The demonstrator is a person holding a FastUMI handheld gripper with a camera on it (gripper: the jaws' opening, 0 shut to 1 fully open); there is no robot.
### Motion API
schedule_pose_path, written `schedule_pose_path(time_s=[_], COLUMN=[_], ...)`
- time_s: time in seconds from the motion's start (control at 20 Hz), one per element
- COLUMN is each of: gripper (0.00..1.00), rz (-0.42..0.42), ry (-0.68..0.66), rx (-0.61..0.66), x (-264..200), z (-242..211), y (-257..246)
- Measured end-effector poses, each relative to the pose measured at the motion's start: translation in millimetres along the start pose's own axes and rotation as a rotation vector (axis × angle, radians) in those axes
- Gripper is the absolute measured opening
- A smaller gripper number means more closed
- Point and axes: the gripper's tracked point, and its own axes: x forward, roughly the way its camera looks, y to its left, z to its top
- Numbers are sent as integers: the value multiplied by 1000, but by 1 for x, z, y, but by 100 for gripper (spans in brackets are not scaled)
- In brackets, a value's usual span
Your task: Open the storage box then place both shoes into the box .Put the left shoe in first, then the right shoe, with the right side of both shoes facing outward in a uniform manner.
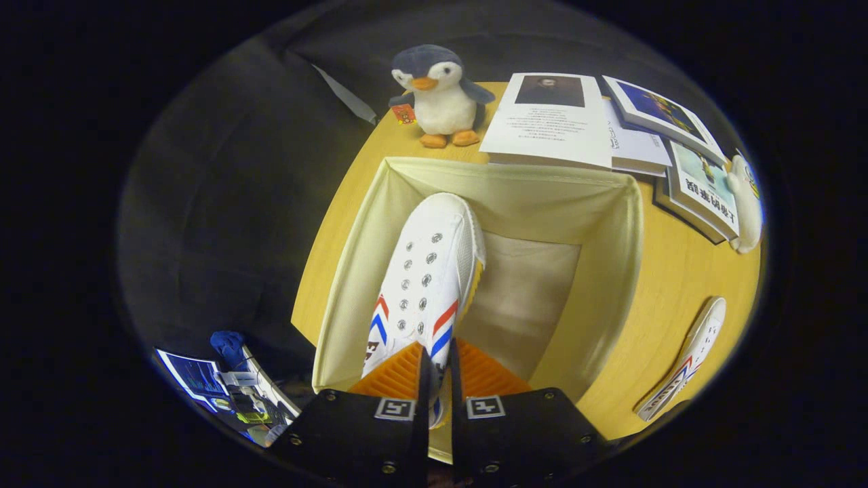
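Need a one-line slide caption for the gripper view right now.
Tool shut on a white shoe, held over the open storage box; second shoe waits on the table.

Plush penguin point(439, 91) standing at the table's point(685, 285) far edge, spread of books point(610, 122) just right of it, white plush toy point(746, 203) beyond the books, monitor point(196, 379) down at near left
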Motion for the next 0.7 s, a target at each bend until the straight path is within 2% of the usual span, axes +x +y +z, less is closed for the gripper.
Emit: schedule_pose_path(time_s=[0.05, 0.1, 0.25, 0.45, 0.7], gripper=[27, 34, 88, 89, 88], rz=[14, 13, -1, 27, 66], ry=[-11, -28, -66, -113, -212], rx=[-4, -18, -54, -27, 69], x=[-3, -6, -20, -56, -115], z=[4, 8, 14, 14, 16], y=[5, 6, 6, 1, -26])
